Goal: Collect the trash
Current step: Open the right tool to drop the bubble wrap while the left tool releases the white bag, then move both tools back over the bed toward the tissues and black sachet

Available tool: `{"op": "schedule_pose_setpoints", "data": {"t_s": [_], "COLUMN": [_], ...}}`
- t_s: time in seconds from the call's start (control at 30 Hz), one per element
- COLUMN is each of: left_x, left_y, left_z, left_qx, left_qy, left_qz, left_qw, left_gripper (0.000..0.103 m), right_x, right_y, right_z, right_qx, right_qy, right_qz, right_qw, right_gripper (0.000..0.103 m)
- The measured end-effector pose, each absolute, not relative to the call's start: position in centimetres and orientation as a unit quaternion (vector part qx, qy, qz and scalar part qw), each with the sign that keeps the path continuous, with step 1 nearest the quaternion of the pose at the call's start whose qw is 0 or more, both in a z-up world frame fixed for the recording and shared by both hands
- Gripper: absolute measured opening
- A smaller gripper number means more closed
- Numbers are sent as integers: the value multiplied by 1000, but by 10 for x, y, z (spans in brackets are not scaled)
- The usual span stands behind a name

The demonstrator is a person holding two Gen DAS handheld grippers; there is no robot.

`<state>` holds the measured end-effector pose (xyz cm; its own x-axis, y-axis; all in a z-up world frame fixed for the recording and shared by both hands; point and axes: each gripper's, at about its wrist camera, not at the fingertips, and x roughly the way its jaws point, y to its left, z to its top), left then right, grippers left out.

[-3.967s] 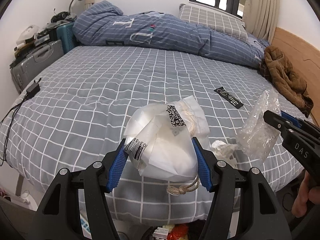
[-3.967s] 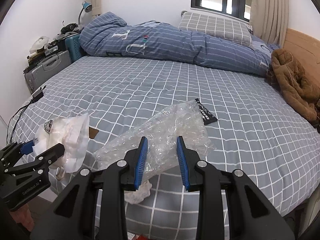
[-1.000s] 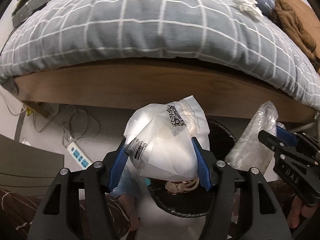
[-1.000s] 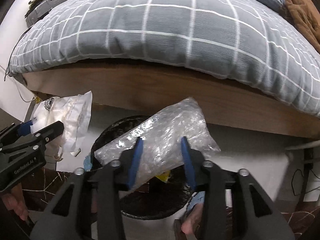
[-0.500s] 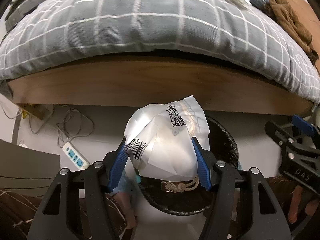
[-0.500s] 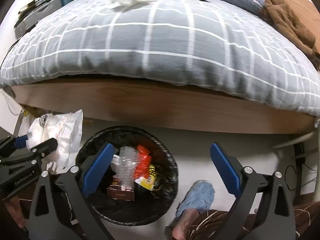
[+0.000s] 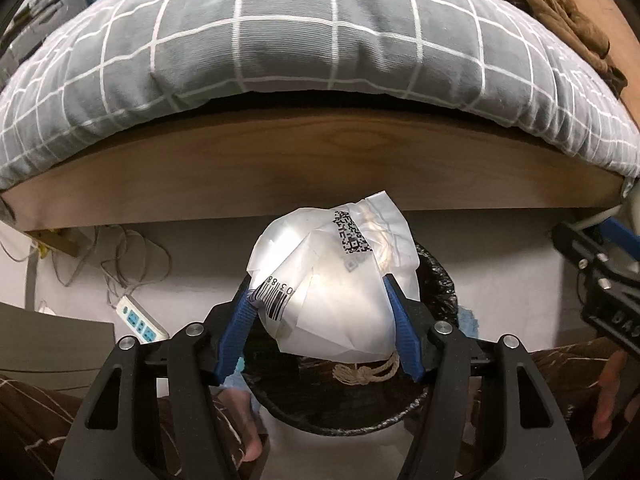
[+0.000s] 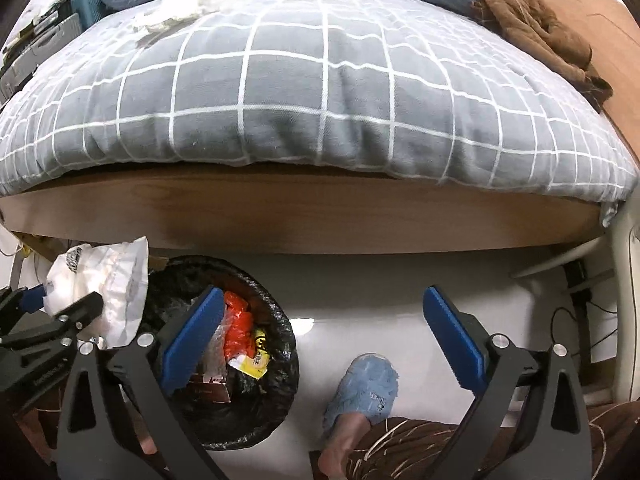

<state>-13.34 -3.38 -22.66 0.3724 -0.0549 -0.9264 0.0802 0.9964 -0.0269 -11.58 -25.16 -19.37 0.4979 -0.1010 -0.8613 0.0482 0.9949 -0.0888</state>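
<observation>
- Two grippers are seen above a black-lined trash bin on the floor, just in front of a bed with a grey checked cover.
- A crumpled white bag (barcode and QR label showing) is clamped between the blue pads of the left gripper, over the bin.
- The right gripper has just been opening; its jaws stand wide with nothing between them.
- Clear plastic wrap lies inside the bin among red and yellow wrappers.
- A blue slipper is worn beside the bin.
</observation>
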Motion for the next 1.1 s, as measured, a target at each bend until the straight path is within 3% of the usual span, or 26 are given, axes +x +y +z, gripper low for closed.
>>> {"op": "schedule_pose_setpoints", "data": {"t_s": [0.3,1.1], "left_x": [-130,-89], "left_y": [-35,-51], "left_z": [-217,-99], "left_qx": [25,-13], "left_qy": [536,431], "left_qz": [-17,-30], "left_qw": [844,902], "left_gripper": [93,97], "right_x": [-115,-92], "right_y": [-245,-259], "right_z": [-184,-81], "right_qx": [-38,-33], "right_qy": [486,362], "right_qz": [-39,-43], "right_qw": [872,931], "right_gripper": [95,95]}}
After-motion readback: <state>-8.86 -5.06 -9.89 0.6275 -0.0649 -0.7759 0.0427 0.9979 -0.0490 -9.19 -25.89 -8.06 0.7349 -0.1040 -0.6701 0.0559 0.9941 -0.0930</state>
